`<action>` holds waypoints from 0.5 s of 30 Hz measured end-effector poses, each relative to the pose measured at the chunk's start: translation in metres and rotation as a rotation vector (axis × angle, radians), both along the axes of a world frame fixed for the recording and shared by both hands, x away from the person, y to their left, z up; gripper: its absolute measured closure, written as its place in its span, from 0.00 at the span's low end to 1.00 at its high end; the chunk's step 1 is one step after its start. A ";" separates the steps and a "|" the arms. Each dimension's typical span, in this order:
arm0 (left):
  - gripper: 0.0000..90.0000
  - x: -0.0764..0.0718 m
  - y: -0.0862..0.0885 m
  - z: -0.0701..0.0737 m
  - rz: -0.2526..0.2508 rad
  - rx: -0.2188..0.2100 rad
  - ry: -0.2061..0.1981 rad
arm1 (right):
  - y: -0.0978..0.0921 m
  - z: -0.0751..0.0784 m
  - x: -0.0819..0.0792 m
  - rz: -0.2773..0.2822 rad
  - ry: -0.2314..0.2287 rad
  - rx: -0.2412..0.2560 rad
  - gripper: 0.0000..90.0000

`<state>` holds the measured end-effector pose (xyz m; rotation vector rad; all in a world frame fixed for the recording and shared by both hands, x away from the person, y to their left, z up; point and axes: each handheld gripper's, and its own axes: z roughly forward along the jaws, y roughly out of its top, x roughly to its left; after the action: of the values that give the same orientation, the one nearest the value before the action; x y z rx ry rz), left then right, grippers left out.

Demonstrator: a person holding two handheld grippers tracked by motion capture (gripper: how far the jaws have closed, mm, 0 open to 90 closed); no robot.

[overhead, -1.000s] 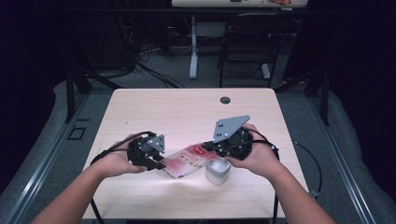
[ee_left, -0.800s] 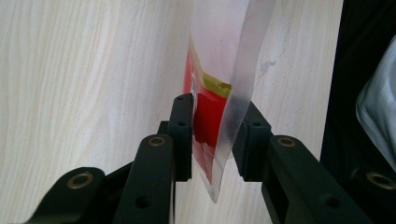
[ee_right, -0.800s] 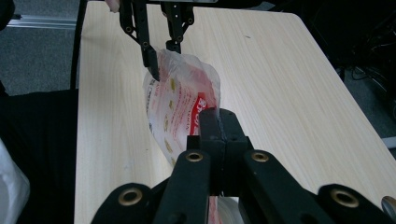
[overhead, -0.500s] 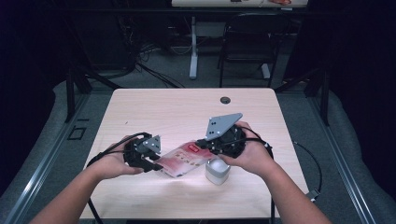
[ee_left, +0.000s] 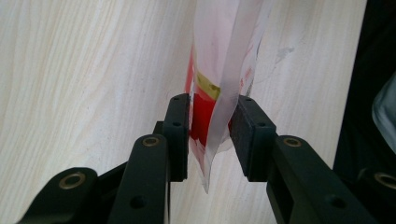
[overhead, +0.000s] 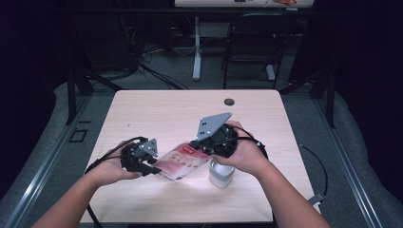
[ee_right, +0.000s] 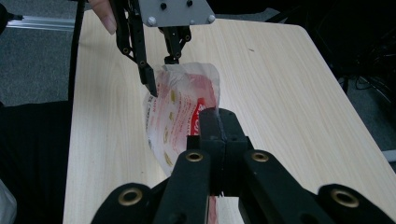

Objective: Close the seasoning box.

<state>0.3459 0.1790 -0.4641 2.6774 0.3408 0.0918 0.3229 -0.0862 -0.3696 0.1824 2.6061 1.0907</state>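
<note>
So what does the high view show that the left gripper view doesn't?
High view: the white container beside the person's right hand, the right gripper at the packet's far end, a chair behind the table, and the left gripper. Left gripper view: its jaws stand apart on either side of the packet's edge, with a gap on one side. Both: the red and white packet and the wooden table.

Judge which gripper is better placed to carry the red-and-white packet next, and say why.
Probably the right. The right gripper has its jaws shut on the packet at its edge, whereas the left gripper has its jaws apart on either side of the packet, not yet clamping it.
</note>
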 end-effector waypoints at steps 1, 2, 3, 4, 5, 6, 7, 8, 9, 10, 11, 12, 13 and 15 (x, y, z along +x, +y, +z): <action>0.77 0.001 0.000 -0.002 0.003 0.000 -0.002 | 0.002 -0.001 0.001 0.002 0.003 -0.004 1.00; 0.77 0.001 0.001 -0.004 0.007 -0.001 0.001 | 0.003 -0.002 0.001 0.002 0.002 -0.005 1.00; 0.77 0.001 0.001 -0.007 0.010 -0.005 0.004 | 0.004 -0.003 0.001 0.003 0.004 -0.014 1.00; 0.77 0.001 0.001 -0.008 0.013 -0.009 0.004 | 0.006 -0.004 0.002 0.006 0.005 -0.012 1.00; 0.77 0.001 0.002 -0.010 0.015 -0.013 0.005 | 0.006 -0.005 0.002 0.006 0.006 -0.014 1.00; 0.77 0.001 0.002 -0.012 0.017 -0.019 0.005 | 0.007 -0.006 0.003 0.006 0.005 -0.009 1.00; 0.77 0.002 0.001 -0.015 0.016 -0.021 0.009 | 0.007 -0.007 0.003 0.006 0.008 -0.010 1.00; 0.77 0.002 0.001 -0.016 0.017 -0.020 0.009 | 0.008 -0.008 0.004 0.007 0.010 -0.013 1.00; 0.78 0.002 0.001 -0.018 0.018 -0.020 0.012 | 0.009 -0.009 0.004 0.007 0.009 -0.017 1.00; 0.78 0.002 0.001 -0.019 0.018 -0.019 0.012 | 0.009 -0.010 0.004 0.006 0.011 -0.016 1.00; 0.78 0.002 0.001 -0.021 0.023 -0.022 0.012 | 0.010 -0.011 0.004 0.010 0.009 -0.021 1.00; 0.78 0.002 0.001 -0.022 0.025 -0.024 0.014 | 0.012 -0.012 0.004 0.009 0.009 -0.024 1.00; 0.78 0.001 0.002 -0.024 0.027 -0.026 0.011 | 0.013 -0.012 0.004 0.014 0.008 -0.027 1.00; 0.78 0.001 0.003 -0.025 0.030 -0.034 0.009 | 0.014 -0.013 0.004 0.015 0.008 -0.027 1.00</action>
<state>0.3471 0.1820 -0.4887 2.6400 0.3821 0.0829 0.3265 -0.0719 -0.3823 0.1614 2.6322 1.0609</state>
